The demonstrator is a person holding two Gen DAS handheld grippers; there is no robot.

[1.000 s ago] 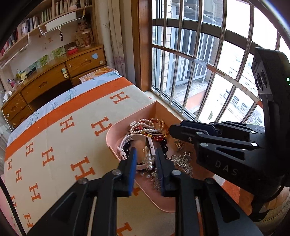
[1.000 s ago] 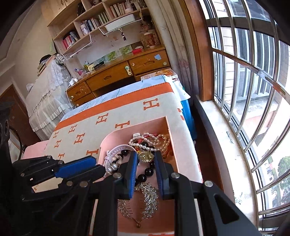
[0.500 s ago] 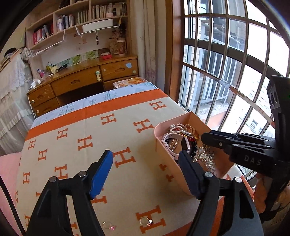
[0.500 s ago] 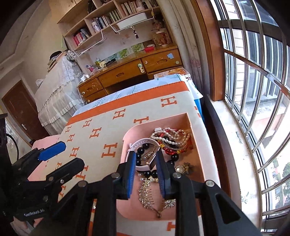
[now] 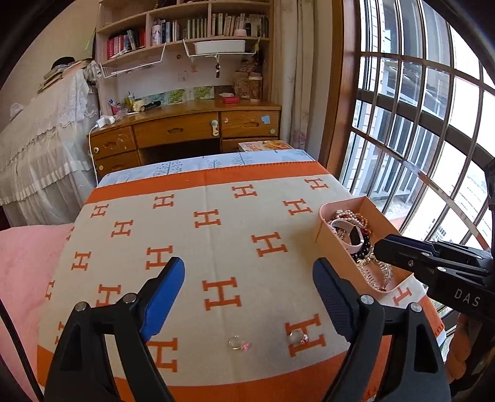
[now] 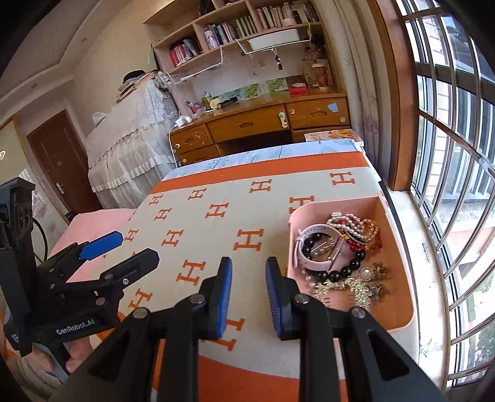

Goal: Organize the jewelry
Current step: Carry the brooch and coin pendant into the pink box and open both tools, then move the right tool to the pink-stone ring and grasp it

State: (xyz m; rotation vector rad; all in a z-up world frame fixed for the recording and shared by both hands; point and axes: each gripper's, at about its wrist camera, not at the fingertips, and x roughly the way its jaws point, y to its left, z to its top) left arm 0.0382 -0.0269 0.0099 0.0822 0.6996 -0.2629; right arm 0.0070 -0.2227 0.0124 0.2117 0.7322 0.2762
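left gripper (image 5: 249, 281) jaws opening wide, nothing between; two rings (image 5: 239, 342) on blanket (image 5: 198, 247) just below them. right gripper (image 6: 246, 293) narrow, empty, beside pink tray (image 6: 399, 321) of jewelry (image 6: 337, 247) at its right.

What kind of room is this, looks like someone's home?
Most likely a bedroom at home: a blanket-covered bed, a wooden desk under bookshelves, and a barred window.

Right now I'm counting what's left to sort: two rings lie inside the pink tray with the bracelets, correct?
Not quite. The two rings lie loose on the blanket, outside the pink tray, as the left wrist view shows. The bracelets are in the tray.
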